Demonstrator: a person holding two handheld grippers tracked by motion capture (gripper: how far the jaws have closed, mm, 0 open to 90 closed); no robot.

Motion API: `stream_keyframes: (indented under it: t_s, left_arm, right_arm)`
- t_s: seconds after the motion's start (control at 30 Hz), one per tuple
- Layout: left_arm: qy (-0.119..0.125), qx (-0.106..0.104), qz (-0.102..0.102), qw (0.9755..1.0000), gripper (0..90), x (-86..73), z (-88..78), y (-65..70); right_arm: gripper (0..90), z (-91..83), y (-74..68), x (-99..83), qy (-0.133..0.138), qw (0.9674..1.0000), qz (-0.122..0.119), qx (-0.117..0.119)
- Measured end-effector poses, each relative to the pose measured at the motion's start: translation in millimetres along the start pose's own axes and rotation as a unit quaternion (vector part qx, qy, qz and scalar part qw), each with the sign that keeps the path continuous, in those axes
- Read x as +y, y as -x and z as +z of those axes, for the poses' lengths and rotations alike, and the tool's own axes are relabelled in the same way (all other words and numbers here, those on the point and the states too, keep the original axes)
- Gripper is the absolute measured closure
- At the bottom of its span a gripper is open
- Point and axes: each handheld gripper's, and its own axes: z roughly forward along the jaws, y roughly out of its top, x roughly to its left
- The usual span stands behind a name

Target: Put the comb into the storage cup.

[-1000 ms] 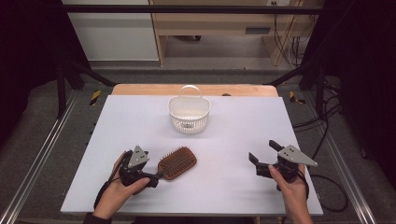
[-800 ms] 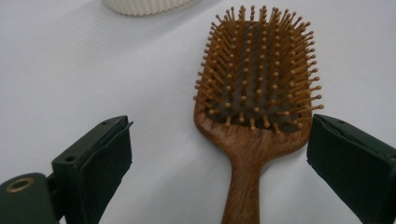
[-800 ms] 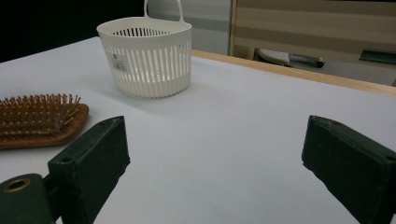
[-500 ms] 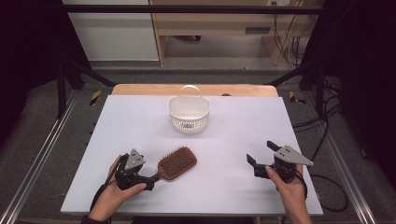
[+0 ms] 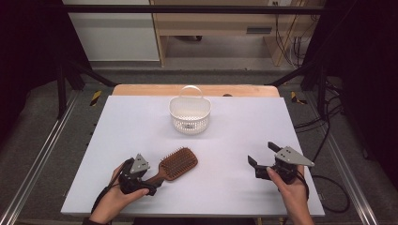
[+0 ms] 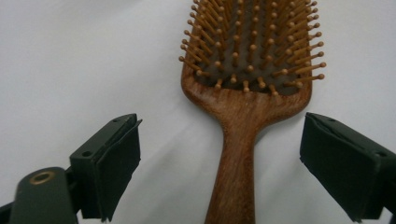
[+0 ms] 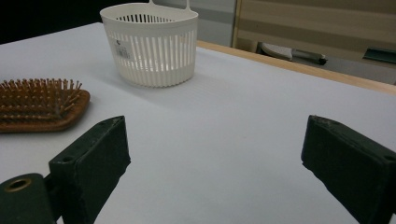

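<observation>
Since a second ago, my left tongs (image 6: 219,158) have been closing around the wooden hairbrush (image 5: 177,163) handle, pads not yet touching. My right tongs (image 7: 215,163) gape open, holding nothing, above the tabletop (image 5: 234,140).

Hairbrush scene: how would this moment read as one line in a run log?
left gripper: open, just been closing, astride hairbrush handle, not gripping | right gripper: open | basket: upright

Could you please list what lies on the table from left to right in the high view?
Left gripper → hairbrush → basket → right gripper.
</observation>
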Motion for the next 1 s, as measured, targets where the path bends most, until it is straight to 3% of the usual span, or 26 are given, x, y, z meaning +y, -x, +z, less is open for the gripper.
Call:
stream_keyframes:
  t_s: [0.53, 1.0]
  left_arm:
    - [-0.025, -0.008, -0.001, 0.9996, 42.1, -0.7, -2.8, -2.2]
    - [-0.047, -0.025, 0.006, 0.9985, 56.1, -2.3, 0.5, -0.1]
  right_arm:
    - [8.3, 0.3, -0.5, -0.1, -0.005, 1.0000, -0.004, 0.002]
    - [8.5, 1.2, -1.4, 0.3, -0.007, 0.9999, -0.007, 0.006]
